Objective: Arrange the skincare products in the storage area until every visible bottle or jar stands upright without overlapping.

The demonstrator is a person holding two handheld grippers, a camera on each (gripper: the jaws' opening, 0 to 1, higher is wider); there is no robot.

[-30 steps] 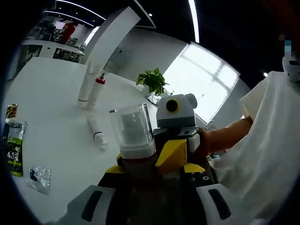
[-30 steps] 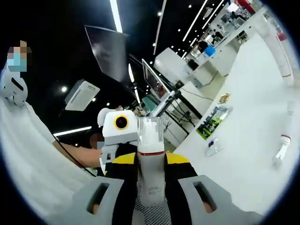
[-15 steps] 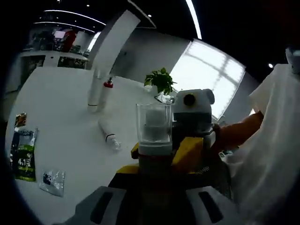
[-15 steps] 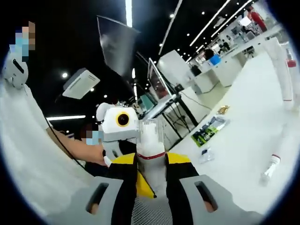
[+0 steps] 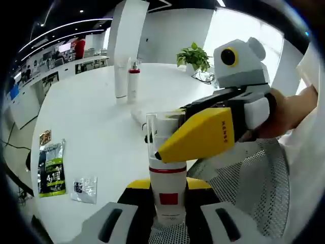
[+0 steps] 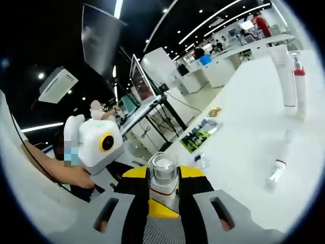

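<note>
A white bottle (image 5: 167, 195) with a red ring and a clear cap stands upright between the jaws of my left gripper (image 5: 168, 189), which is shut on its body. From the right, my right gripper (image 5: 162, 146) reaches in with its yellow jaws closed across the clear cap. In the right gripper view the same bottle (image 6: 163, 179) sits between my right gripper (image 6: 163, 187) jaws, cap towards the camera, with the left gripper (image 6: 160, 207) below it. Two tall tubes (image 5: 122, 76) stand upright far off on the white table (image 5: 86, 117). One small tube (image 6: 278, 171) lies flat.
A white wire mesh basket (image 5: 249, 178) is right under the grippers at the table's near edge. A green sachet (image 5: 51, 170), a clear packet (image 5: 84, 188) and a small snack packet (image 5: 44, 137) lie at the left. A potted plant (image 5: 195, 55) stands at the back.
Both hands have swung down with the bottle still held, so the table and the mesh basket come into view. The right gripper now lies across the cap instead of behind it.
</note>
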